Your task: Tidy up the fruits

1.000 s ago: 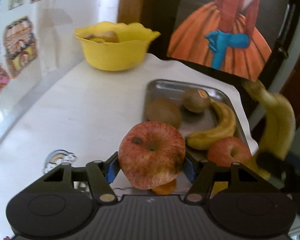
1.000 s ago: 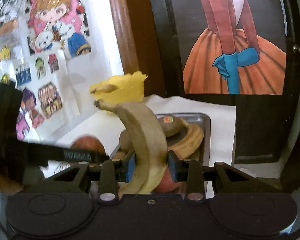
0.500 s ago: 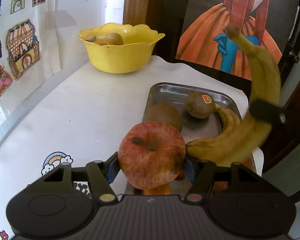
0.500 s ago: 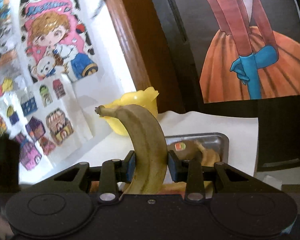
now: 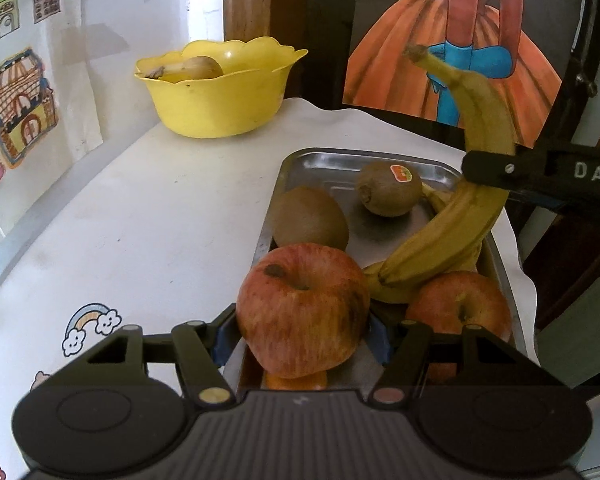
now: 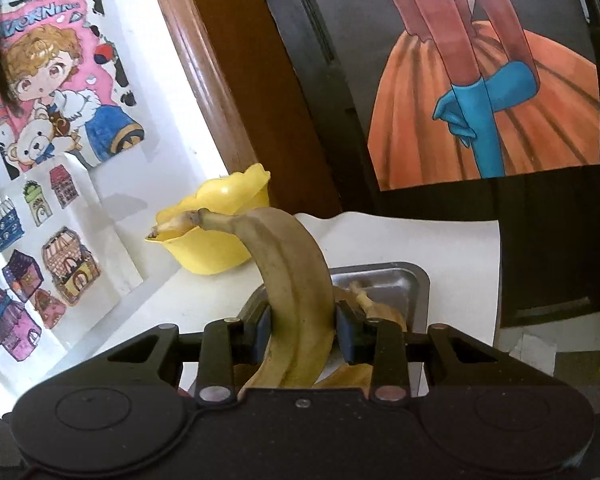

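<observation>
Nearest, the left hand-held gripper (image 5: 302,334) pinches a red apple (image 5: 302,308) by its sides, stem dimple up, over the near end of the steel tray (image 5: 364,158). Something orange peeks out below the apple; I cannot tell which fruit it is. To the right on the tray lies a second apple (image 5: 460,308), then a banana (image 5: 374,282) mostly hidden, and farther in two kiwis (image 5: 310,218), the far one with a sticker.

Over the tray's right side the right hand-held gripper (image 6: 302,330) is clamped across the middle of a banana (image 6: 296,276); its long axis stands nearly upright, stem topmost and curling left.

Farthest, on the white tabletop (image 5: 160,220), the yellow bowl (image 5: 220,96) sits beyond and left of the tray, already holding some fruit. It lies ahead and left of both grippers, well apart from each. Which is nearer I can't settle. I'd judge both fruits are bound there.
</observation>
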`<act>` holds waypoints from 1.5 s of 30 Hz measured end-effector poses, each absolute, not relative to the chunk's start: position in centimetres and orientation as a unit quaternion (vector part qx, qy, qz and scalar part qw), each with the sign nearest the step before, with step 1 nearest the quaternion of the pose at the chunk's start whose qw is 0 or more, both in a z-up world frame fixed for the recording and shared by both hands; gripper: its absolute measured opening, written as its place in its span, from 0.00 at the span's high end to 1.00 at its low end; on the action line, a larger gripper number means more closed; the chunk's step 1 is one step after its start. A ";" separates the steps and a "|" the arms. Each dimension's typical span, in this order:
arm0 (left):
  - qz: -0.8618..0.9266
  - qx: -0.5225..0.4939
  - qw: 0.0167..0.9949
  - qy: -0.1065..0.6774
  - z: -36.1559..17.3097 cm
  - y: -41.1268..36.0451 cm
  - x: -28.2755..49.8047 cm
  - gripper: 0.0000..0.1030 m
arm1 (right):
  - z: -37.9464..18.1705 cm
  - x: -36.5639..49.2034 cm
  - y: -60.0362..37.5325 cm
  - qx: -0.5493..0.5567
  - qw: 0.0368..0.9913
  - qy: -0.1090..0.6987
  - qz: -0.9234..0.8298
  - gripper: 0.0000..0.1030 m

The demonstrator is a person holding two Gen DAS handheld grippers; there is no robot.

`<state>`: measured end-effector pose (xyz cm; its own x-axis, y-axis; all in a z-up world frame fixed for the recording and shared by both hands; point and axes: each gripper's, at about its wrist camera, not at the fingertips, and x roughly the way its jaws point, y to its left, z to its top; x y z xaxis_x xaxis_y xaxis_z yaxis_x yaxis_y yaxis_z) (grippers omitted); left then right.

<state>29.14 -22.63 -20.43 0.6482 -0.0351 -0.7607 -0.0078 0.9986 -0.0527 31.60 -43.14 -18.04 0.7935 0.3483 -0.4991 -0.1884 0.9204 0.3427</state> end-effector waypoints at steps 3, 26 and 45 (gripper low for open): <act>-0.009 -0.023 0.907 0.421 -20.7 -22.9 29.5 0.34 | -18.3 32.1 -43.1 0.145 0.935 0.292 0.138 0.65; -0.018 -0.062 0.908 0.413 -20.2 -21.5 29.9 0.30 | -20.4 34.8 -42.2 0.092 0.931 0.329 0.129 0.40; -0.059 -0.070 0.943 0.320 -15.4 -16.8 24.5 0.01 | -15.3 24.3 -40.2 0.076 0.962 0.258 0.044 0.01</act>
<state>24.54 -16.83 -15.38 0.7879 -0.1565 -0.5956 0.0667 0.9832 -0.1702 24.30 -40.19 -15.27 0.8633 0.1237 -0.4893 -0.0452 0.9846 0.1691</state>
